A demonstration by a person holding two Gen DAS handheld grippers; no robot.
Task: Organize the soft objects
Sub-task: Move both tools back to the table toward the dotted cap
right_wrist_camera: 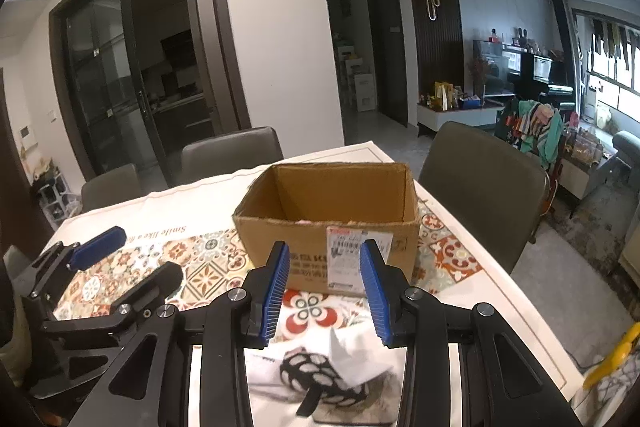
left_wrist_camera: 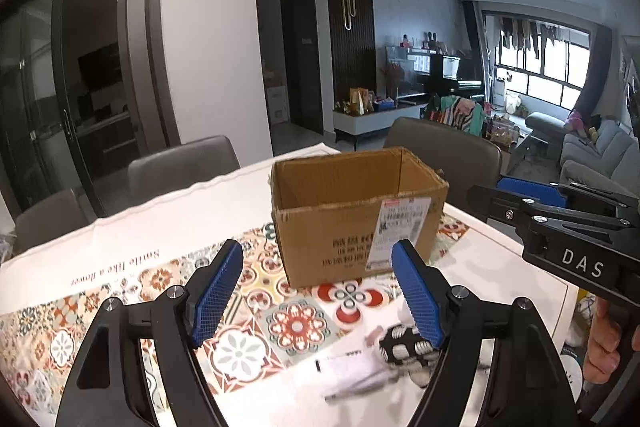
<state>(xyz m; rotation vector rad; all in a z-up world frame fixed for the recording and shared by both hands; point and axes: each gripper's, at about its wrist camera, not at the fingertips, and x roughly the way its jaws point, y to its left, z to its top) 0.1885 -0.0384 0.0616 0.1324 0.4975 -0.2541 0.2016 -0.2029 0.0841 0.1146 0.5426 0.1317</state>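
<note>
An open cardboard box (left_wrist_camera: 352, 215) stands on the patterned tablecloth (left_wrist_camera: 168, 267); it also shows in the right wrist view (right_wrist_camera: 332, 223), with something pink just visible inside. A black-and-white soft item (left_wrist_camera: 408, 351) lies on white paper near the table's front edge; it also shows in the right wrist view (right_wrist_camera: 316, 375). My left gripper (left_wrist_camera: 320, 291) is open and empty, above the cloth in front of the box. My right gripper (right_wrist_camera: 324, 287) is open and empty, above the soft item. The right gripper also appears at the right of the left wrist view (left_wrist_camera: 560, 211).
Grey chairs (right_wrist_camera: 480, 183) stand around the far and right sides of the table. The table's right edge (right_wrist_camera: 532, 311) drops to the floor. A yellow object (right_wrist_camera: 612, 359) lies at the lower right.
</note>
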